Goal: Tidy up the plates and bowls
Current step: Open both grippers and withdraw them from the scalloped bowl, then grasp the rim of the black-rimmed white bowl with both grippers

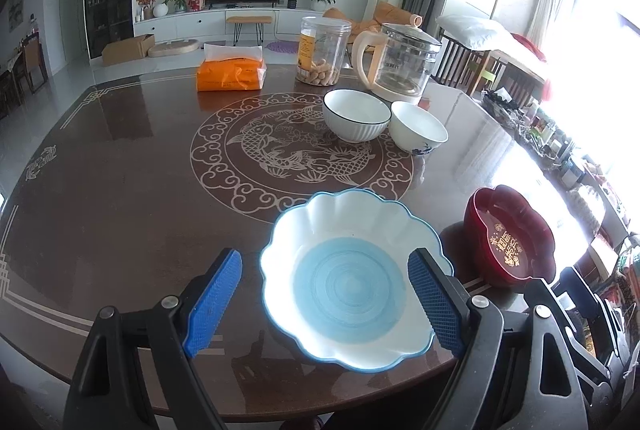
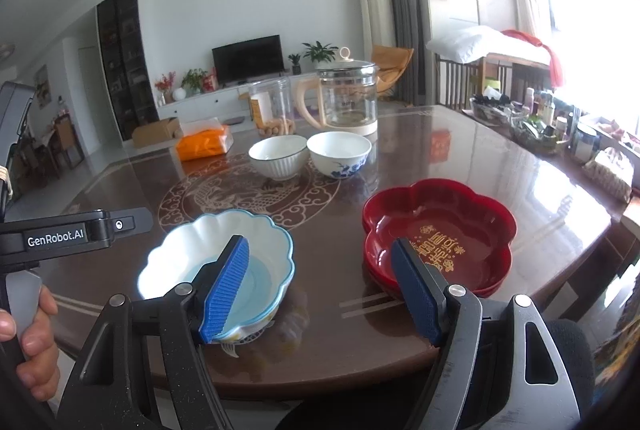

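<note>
A scalloped white bowl with a blue centre (image 1: 348, 282) sits near the table's front edge, stacked on others in the right wrist view (image 2: 224, 262). My left gripper (image 1: 326, 300) is open and empty, its jaws wide over this bowl. A red flower-shaped plate stack (image 1: 508, 234) lies to the right, also in the right wrist view (image 2: 444, 234). My right gripper (image 2: 320, 286) is open and empty, between bowl and red plates. A ribbed white bowl (image 1: 356, 114) (image 2: 278, 155) and a blue-flowered bowl (image 1: 418, 126) (image 2: 339, 153) stand further back.
A glass kettle (image 1: 400, 60), a clear jar of snacks (image 1: 322, 50) and an orange tissue pack (image 1: 231, 72) stand at the back of the dark round table (image 1: 120, 190). A cluttered counter (image 2: 540, 126) runs along the right.
</note>
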Demonstrator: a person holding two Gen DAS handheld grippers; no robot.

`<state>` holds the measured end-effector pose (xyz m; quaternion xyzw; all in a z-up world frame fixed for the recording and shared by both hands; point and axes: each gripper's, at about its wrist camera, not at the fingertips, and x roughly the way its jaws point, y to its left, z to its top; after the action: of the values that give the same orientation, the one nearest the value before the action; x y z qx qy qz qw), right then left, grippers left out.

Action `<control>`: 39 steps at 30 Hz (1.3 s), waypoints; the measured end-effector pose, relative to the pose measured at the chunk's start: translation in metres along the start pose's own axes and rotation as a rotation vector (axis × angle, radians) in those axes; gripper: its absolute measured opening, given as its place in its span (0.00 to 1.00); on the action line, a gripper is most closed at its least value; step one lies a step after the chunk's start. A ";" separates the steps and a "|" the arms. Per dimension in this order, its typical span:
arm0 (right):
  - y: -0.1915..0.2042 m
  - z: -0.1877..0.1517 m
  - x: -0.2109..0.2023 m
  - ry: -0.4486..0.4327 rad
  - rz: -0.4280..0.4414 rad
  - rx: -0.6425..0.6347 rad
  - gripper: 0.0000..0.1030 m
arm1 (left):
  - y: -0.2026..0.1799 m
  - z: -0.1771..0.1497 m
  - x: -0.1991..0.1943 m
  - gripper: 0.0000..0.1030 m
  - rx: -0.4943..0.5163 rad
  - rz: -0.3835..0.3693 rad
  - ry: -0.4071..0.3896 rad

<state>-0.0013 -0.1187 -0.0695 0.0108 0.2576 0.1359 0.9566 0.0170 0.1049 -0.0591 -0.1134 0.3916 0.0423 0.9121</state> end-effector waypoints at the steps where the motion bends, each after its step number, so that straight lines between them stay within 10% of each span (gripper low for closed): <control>1: 0.001 -0.001 0.001 0.004 0.000 -0.003 0.75 | 0.002 -0.001 0.001 0.83 -0.004 0.000 0.005; 17: -0.013 0.029 0.030 0.132 0.045 0.064 0.75 | 0.057 0.081 0.045 0.83 -0.026 -0.135 0.118; 25: -0.027 0.098 0.125 0.463 0.221 0.283 0.75 | 0.050 0.157 0.134 0.83 0.142 -0.076 0.203; 32: -0.030 0.143 0.220 0.553 0.213 0.419 0.73 | 0.027 0.221 0.207 0.82 0.158 -0.037 0.238; 39: -0.012 0.134 0.294 0.688 0.198 0.502 0.51 | 0.009 0.249 0.268 0.77 0.179 -0.027 0.306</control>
<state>0.3119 -0.0458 -0.0985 0.2217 0.5841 0.1558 0.7651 0.3757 0.1700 -0.0888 -0.0421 0.5264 -0.0226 0.8489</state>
